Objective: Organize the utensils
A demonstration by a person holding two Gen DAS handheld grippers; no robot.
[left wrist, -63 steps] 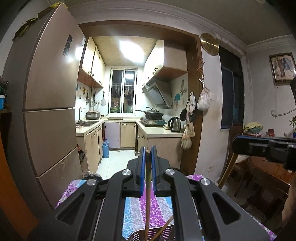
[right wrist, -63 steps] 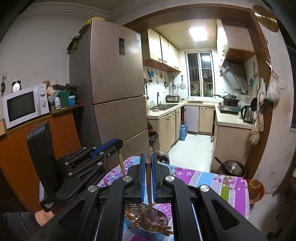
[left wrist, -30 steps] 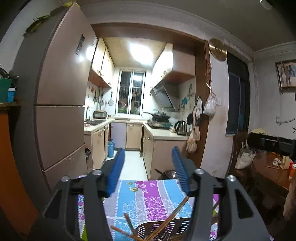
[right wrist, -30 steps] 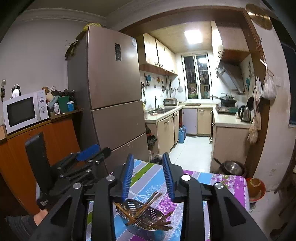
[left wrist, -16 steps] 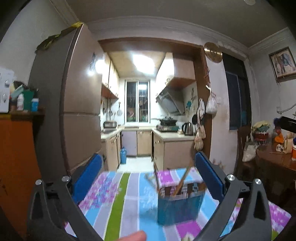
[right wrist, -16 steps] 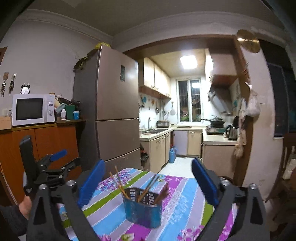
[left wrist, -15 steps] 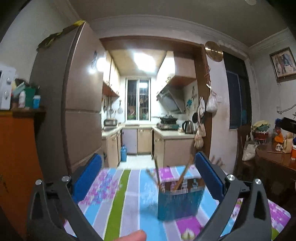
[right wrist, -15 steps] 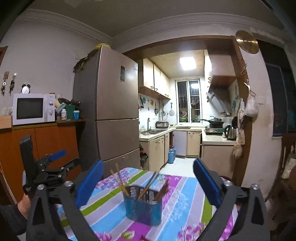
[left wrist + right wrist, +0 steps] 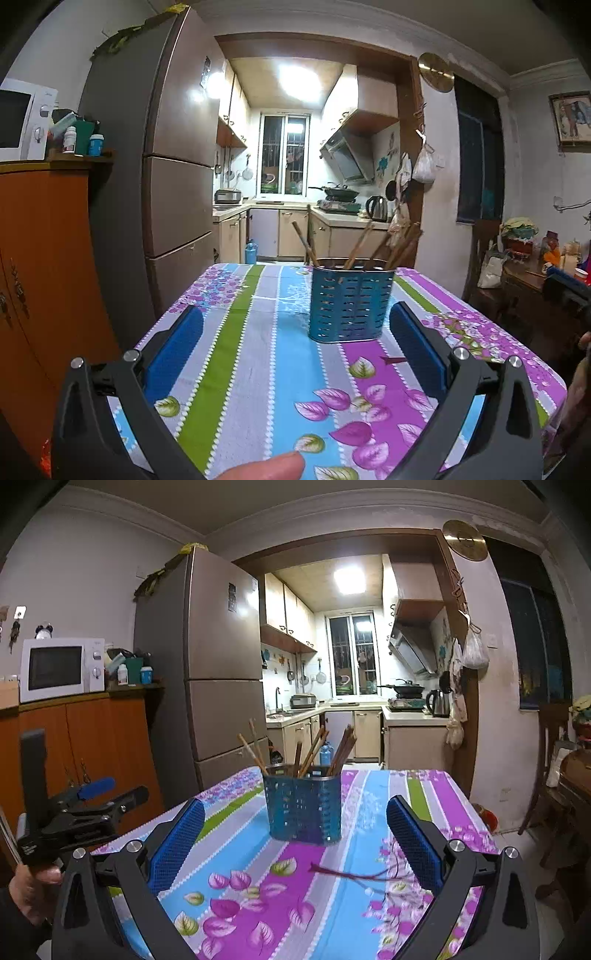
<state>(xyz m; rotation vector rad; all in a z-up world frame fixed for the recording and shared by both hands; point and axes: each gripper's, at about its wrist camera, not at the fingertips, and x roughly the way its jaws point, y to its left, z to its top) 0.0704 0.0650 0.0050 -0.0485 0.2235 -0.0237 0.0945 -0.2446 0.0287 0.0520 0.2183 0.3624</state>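
A blue perforated metal utensil holder (image 9: 350,300) stands on the flowered striped tablecloth (image 9: 258,369), with several wooden chopsticks (image 9: 360,240) leaning in it. It also shows in the right wrist view (image 9: 303,805) with its chopsticks (image 9: 314,747). One dark chopstick (image 9: 354,875) lies loose on the cloth in front of the holder; its tip shows in the left wrist view (image 9: 393,359). My left gripper (image 9: 295,332) is wide open and empty, short of the holder. My right gripper (image 9: 295,823) is wide open and empty, short of the holder.
A tall fridge (image 9: 214,686) and an orange cabinet (image 9: 88,753) with a microwave (image 9: 61,668) stand to the left. A kitchen opens behind the table. A wooden chair and a cluttered side table (image 9: 532,266) are at the right. The left gripper's body shows in the right view (image 9: 70,816).
Both grippers let go of the chopsticks they held over the holder, opened wide and pulled back and down to table height. The holder now stands further ahead.
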